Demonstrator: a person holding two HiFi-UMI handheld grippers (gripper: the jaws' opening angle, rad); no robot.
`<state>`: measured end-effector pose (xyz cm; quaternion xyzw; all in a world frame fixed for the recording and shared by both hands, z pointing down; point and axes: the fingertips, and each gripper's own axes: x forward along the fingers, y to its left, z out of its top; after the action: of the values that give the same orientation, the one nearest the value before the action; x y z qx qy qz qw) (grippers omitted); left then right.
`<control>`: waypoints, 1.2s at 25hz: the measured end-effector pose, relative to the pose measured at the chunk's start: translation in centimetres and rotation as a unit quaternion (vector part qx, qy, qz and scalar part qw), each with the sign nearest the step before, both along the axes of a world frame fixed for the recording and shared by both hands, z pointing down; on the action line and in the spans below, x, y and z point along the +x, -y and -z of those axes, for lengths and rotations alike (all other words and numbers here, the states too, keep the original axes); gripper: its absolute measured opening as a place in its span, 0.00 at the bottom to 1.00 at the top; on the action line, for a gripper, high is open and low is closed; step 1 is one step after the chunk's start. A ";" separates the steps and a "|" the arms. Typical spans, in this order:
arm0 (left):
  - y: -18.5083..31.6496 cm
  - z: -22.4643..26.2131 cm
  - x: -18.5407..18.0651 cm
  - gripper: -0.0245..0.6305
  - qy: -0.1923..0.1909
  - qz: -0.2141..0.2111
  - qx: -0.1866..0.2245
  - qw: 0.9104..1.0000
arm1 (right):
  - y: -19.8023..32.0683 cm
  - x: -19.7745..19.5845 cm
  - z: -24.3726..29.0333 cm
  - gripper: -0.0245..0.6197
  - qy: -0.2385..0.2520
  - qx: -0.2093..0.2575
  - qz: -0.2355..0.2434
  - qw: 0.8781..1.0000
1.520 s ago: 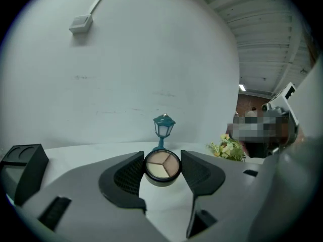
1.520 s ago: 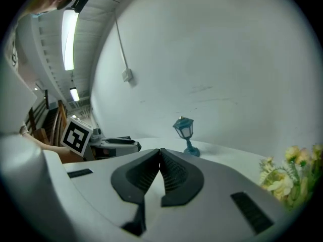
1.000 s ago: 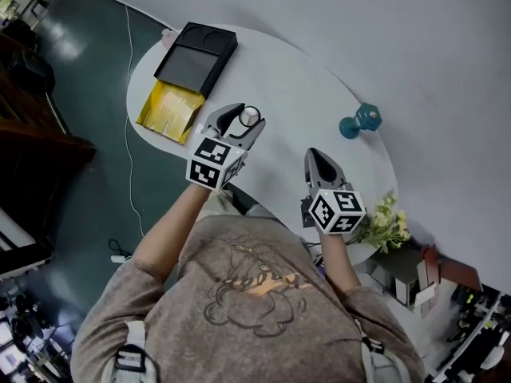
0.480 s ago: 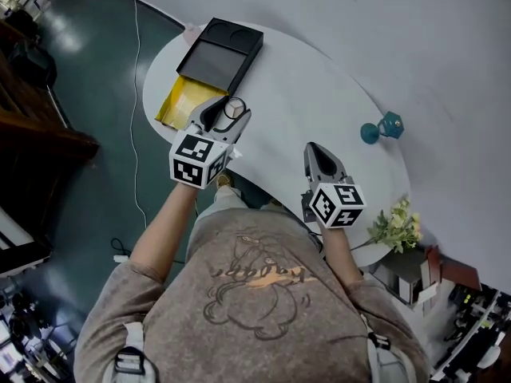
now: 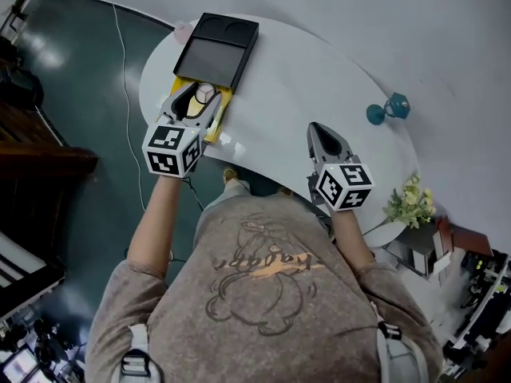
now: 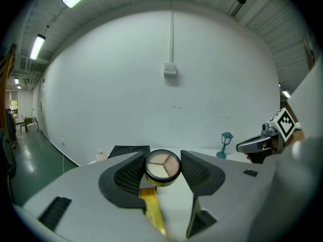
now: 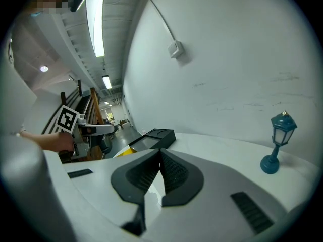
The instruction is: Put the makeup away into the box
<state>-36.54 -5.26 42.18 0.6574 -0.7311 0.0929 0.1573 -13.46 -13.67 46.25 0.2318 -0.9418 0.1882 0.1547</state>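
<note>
My left gripper (image 5: pixel 200 100) (image 6: pixel 162 166) is shut on a round makeup compact (image 5: pixel 205 91) (image 6: pixel 162 166) with three pale shades under a clear lid. In the head view it hangs over the yellow part of the box (image 5: pixel 206 112), near the table's left edge. The black box (image 5: pixel 217 46) (image 6: pixel 126 150) (image 7: pixel 155 136) lies open just beyond it on the white oval table (image 5: pixel 295 94). My right gripper (image 5: pixel 322 139) (image 7: pixel 159 161) is shut with nothing between its jaws, over the table's near edge at the right.
A small teal lamp figure (image 5: pixel 387 108) (image 6: pixel 223 144) (image 7: pixel 278 142) stands at the table's right side. A small pink item (image 5: pixel 183 32) (image 6: pixel 100 156) sits by the box's far left corner. Yellow flowers (image 5: pixel 409 199) are off the table's right end. A white cable (image 5: pixel 125 78) runs along the dark floor at the left.
My left gripper has carried the compact leftward, from the table's middle to above the yellow part of the box. The right gripper has shifted slightly and stays shut.
</note>
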 end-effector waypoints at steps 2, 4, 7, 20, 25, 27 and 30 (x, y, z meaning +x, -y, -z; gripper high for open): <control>-0.2 -0.3 -1.0 0.41 0.001 0.001 -0.003 1.000 | 0.2 -0.5 0.0 0.04 0.000 0.001 -0.004 1.000; -0.2 -0.7 -2.0 0.41 0.003 -0.001 -0.009 1.000 | 0.4 -1.1 -0.1 0.04 0.002 0.001 -0.007 1.000; -0.1 -1.5 -3.3 0.41 0.003 -0.004 -0.017 1.000 | 0.7 -2.3 -0.2 0.04 0.004 0.002 -0.012 1.000; 1.5 -8.2 -6.5 0.41 -0.009 -0.025 -0.091 0.995 | 2.0 -4.5 -0.9 0.04 0.008 -0.008 -0.039 0.999; 1.7 -12.2 -6.2 0.41 -0.024 -0.035 -0.133 0.990 | 2.2 -4.0 -1.2 0.04 0.004 -0.013 -0.053 0.999; 1.9 -13.5 -6.0 0.41 -0.029 -0.039 -0.147 0.988 | 2.3 -3.8 -1.3 0.04 0.003 -0.015 -0.059 0.998; 2.1 -15.1 -5.7 0.41 -0.032 -0.045 -0.165 0.985 | 2.3 -3.3 -1.4 0.04 0.002 -0.017 -0.067 0.998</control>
<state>-42.29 -7.37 57.30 0.6576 -0.6697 0.1979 0.2829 -16.73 -15.98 47.65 0.2918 -0.9210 0.2142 0.1439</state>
